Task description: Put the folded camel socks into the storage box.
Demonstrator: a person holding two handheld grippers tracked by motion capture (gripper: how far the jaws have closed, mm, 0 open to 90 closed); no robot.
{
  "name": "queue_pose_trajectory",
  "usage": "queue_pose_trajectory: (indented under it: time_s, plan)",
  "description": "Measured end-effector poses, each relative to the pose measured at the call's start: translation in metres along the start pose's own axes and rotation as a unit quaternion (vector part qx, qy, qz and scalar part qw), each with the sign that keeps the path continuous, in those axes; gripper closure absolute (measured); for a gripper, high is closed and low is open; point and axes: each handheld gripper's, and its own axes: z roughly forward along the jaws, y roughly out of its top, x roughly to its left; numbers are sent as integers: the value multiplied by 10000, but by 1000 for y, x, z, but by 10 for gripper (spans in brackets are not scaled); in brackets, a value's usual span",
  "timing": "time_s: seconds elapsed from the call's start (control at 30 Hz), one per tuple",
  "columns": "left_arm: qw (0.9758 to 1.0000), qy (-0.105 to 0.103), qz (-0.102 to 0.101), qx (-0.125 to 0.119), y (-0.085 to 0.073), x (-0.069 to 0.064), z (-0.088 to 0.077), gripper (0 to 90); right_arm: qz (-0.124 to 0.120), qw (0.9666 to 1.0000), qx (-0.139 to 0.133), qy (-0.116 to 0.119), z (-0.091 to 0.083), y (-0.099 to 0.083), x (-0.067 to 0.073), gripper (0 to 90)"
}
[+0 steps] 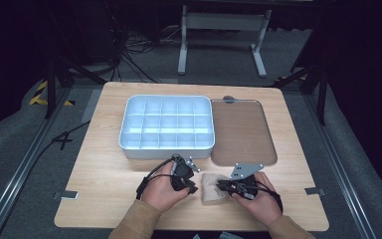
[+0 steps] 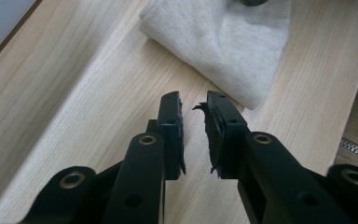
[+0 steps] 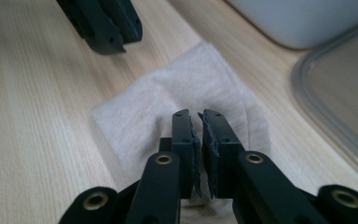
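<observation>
Apparently mid-fold, right gripper (image 3: 199, 116) fingers pinch the small beige folded cloth (image 3: 177, 100) low-centre; left gripper (image 2: 193, 100), fingers slightly apart and empty, must next grasp its edge.

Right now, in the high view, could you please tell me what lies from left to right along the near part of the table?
left gripper → folded beige cloth → right gripper
</observation>
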Motion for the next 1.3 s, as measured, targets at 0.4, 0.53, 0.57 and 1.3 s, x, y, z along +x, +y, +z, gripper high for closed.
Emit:
queue_pose_trajectory:
  time_s: [0.4,0.53,0.57,1.3]
  plan:
    - [9992,156,360,102,10,-7,12,830,175,9998,54,114,2,-10,-6,870]
    - [9985,229,473,134,15,-9,17,856,162,9998,32,78,1,-12,-5,873]
    - [9985,230,483,135,17,-9,18,870,158,9998,15,75,0,-13,-5,873]
    - [9921,301,1216,-14,39,-31,21,877,-65,9996,67,-258,-2,-14,5,881]
